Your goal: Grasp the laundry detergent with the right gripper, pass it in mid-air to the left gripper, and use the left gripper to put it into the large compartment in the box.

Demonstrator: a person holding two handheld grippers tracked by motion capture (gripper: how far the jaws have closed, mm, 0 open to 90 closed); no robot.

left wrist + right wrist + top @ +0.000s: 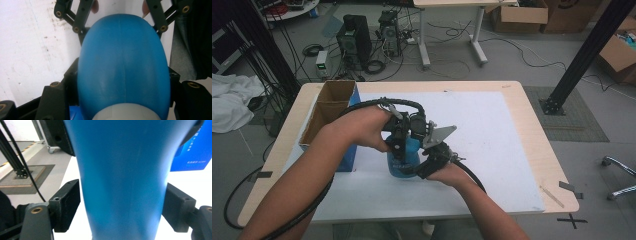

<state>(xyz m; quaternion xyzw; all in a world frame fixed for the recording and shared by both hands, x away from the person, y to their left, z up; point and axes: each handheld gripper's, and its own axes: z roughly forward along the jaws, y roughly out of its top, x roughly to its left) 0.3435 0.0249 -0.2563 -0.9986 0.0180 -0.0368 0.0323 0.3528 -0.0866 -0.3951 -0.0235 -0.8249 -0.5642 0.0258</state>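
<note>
High view: one blue plastic bottle (403, 159) stands upright on the white mat (492, 150) that covers the wooden counter (532, 130), near the counter's middle. Just left of it stands one open cardboard box (329, 112) with a blue side. Two forearms come in from below. The left hand-held gripper (398, 142) bends in over the bottle from the left, hand curled on top; the right hand-held gripper (424, 165) meets the bottle's lower right side, wrist low. No writing can be read here.

Left gripper view: the left hand-held gripper (120, 82) is clamped on the blue bottle (122, 62), its black jaws pressed to both flanks of the rounded body, above a pale band at the bottom edge. The other gripper's two jaws show beyond.

Right gripper view: the right hand-held gripper (122, 207) has its jaws apart, either side of the bottle's narrowing body (125, 182); the left pad lies close against it, the right stands clear. The blue box (195, 152) behind carries small white print, too small to read.
</note>
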